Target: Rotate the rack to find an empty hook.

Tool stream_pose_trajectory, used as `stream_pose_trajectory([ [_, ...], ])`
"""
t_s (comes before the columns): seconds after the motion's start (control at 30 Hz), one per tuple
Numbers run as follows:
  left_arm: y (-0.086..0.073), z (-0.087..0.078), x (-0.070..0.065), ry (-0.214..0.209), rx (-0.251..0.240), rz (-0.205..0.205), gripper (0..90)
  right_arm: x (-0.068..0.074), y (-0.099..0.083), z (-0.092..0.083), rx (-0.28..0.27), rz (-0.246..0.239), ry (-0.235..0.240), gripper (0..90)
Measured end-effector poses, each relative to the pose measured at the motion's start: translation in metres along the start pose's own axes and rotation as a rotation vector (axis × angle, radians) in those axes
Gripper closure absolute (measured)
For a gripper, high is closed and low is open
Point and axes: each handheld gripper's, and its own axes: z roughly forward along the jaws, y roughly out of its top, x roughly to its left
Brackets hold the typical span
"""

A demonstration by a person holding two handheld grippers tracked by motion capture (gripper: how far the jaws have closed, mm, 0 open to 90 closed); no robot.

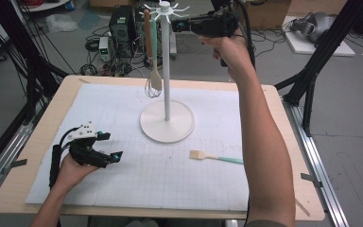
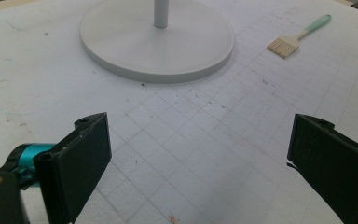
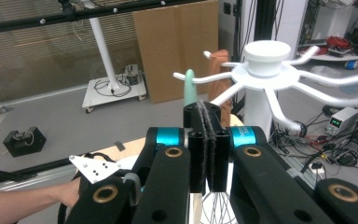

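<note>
stand (image 1: 166,124) white | brush (image 1: 216,157) mint handle | mat (image 1: 123,184) white, gridded

Your left claw (image 1: 116,145): black body, teal collars behind two flat black jaws, a brass-ringed screw, a grey three-cornered plate with small holes on top, a black cable trailing from it. Your right claw (image 3: 207,109), nearest the white stand's (image 1: 166,71) top: black arms, brass-ringed pivots, teal collars, fuzzy grey-edged pads. Both forearms bare, no sleeves.
</note>
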Motion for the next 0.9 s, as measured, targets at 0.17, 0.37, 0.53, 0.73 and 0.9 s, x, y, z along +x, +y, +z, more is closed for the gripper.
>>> stream_pose_trajectory([
  [0.17,0.001,0.0,0.0,0.001,-0.002,0.003,6.6,0.004,0.004,0.005,0.014,-0.017,-0.006,89.1],
  [0.37,0.001,-0.001,0.0,-0.001,-0.005,0.001,6.6,0.007,0.005,0.01,0.022,-0.022,-0.013,89.1],
  [0.53,0.001,-0.001,-0.001,-0.001,-0.007,0.004,6.5,0.01,0.005,0.013,0.026,-0.023,-0.02,89.1],
  [0.73,0.002,-0.001,-0.001,-0.003,-0.006,0.007,6.6,0.01,0.005,0.015,0.028,-0.023,-0.019,89.1],
  [0.9,0.002,-0.002,-0.001,0.001,-0.01,0.007,6.6,0.013,0.003,0.012,0.02,-0.026,-0.02,88.1],
])
